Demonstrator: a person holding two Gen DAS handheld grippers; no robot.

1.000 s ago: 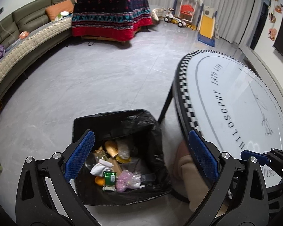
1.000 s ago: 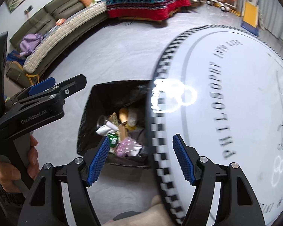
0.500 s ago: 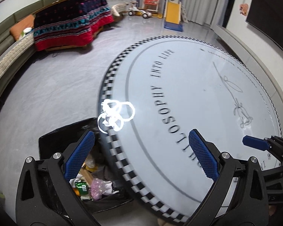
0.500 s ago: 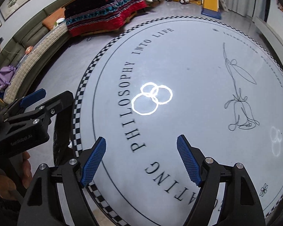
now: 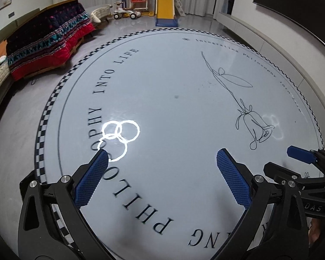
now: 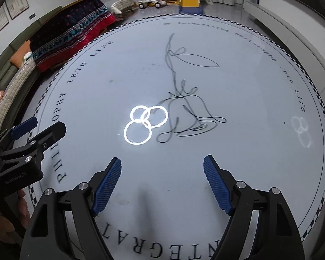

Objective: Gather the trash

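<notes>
Both grippers hover over a round white table [image 5: 173,82] with a checkered rim, printed lettering and a line drawing. My left gripper [image 5: 162,158] is open and holds nothing. My right gripper [image 6: 162,162] is open and holds nothing. In the left wrist view the right gripper's blue-tipped fingers [image 5: 299,153] show at the right. In the right wrist view the left gripper's fingers [image 6: 26,126] show at the left. No trash and no bin shows in either view now.
A low table under a red and dark patterned quilt [image 5: 47,43] stands at the far left. A sofa [image 6: 8,82] runs along the left wall. Children's toys and a yellow slide [image 5: 165,10] stand at the back. Ceiling-light reflections [image 6: 145,123] glare on the tabletop.
Both views swung from the black-lined bin of trash on the floor left of the table up and right over the tabletop. The bin has left both views. Both grippers stayed open.
</notes>
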